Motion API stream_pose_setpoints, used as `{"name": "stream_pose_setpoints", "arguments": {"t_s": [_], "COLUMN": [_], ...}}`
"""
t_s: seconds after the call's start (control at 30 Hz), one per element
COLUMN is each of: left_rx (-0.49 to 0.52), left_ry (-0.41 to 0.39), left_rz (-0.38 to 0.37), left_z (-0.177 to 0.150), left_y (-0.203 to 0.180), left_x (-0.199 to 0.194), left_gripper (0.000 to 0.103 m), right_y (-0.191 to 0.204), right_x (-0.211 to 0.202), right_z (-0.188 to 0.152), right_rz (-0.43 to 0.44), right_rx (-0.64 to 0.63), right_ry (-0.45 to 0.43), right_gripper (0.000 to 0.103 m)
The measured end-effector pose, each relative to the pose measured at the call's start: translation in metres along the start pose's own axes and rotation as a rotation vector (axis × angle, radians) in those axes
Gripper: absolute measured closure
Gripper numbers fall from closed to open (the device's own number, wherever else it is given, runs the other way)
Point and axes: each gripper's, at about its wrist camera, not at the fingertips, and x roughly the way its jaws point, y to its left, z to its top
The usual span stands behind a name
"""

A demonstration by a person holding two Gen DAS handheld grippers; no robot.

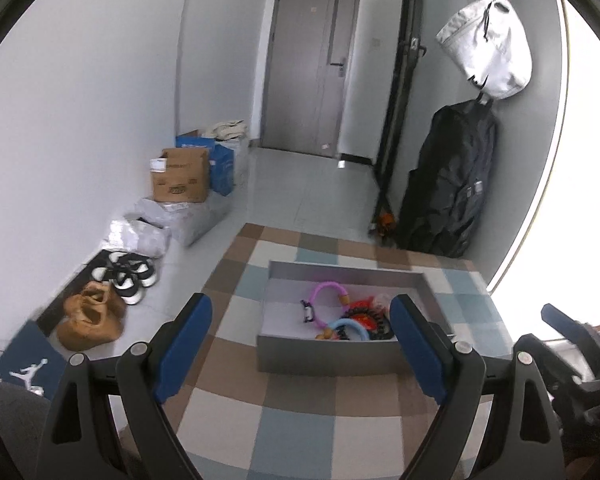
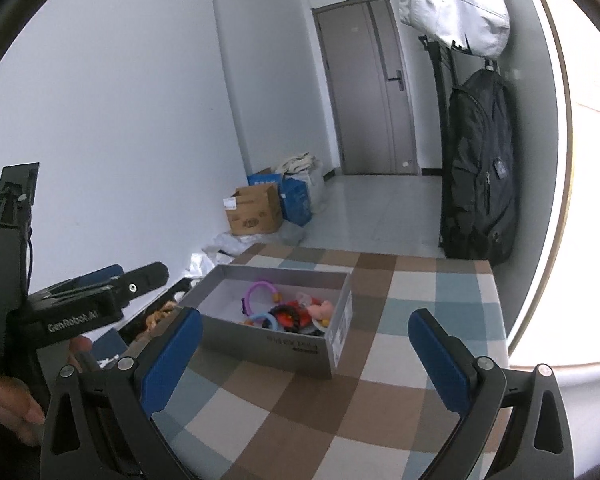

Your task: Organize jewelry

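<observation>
Both your tools, left tool point(image 1: 301, 344) and right tool point(image 2: 305, 354), hang spread wide and hold nothing above the checked surface point(image 2: 400, 400). The jewelry point(image 2: 288, 312) lies heaped in the grey box point(image 2: 268, 346). This fits sorting finished or pending.

We see a checked cloth point(image 1: 300, 420) covering the tabletop in brown, blue and cream squares. Past it, a grey door point(image 1: 308, 68) stands shut at the end of the pale floor point(image 1: 300, 184). Along the left wall sit a cardboard box point(image 1: 180, 176), a blue bag point(image 1: 222, 164), crumpled plastic wrapping point(image 1: 156, 232), black-and-white sandals point(image 1: 126, 272) and tan shoes point(image 1: 90, 320). On the right, we spot a white bag point(image 1: 488, 44) hanging high, with a black backpack point(image 1: 448, 184) hanging below it.
</observation>
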Motion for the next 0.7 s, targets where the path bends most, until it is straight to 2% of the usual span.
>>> {"name": "stream_pose_setpoints", "arguments": {"t_s": [0.4,0.7], "left_rx": [0.039,0.065], "left_ry": [0.029,0.016], "left_rz": [-0.002,-0.013], "left_z": [-0.004,-0.004], "left_y": [-0.009,-0.016], "left_x": [0.002,-0.001], "left_gripper": [0.015,0.015], "right_y": [-0.004,-0.004], "right_x": [0.006,0.007], "right_z": [-0.003,-0.004], "right_rz": [-0.016,-0.017], "right_rx": [0.011,0.020], "right_ry": [0.020,0.032], "right_gripper": [0.000,0.000]}}
